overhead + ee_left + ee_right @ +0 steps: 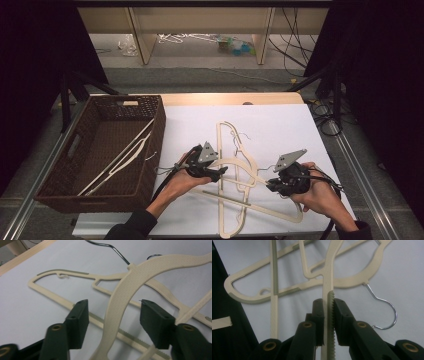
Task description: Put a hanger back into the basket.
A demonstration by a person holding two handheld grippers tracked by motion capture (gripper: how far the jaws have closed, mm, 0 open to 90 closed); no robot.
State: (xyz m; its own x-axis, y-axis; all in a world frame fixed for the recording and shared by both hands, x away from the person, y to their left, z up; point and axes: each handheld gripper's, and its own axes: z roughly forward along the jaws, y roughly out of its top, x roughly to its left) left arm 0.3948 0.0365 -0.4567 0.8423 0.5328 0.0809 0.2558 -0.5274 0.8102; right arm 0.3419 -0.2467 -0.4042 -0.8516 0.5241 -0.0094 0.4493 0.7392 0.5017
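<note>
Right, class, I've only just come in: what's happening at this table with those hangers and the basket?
A person works two hand-held grippers over cream hangers lying crossed on a white table. The right gripper is clamped on one hanger's arm. The left gripper is open, its jaws either side of a hanger's curved arm without gripping it. A wicker basket at the left already holds at least one hanger.

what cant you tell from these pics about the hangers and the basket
- High view: how many hangers lie crossed on the table; they overlap, and both grippers cover parts.
- High view: the clutter on the floor beyond the table is too small to identify.
- Left gripper view: the upper hanger's lower end, cut off by the bottom edge.
</note>
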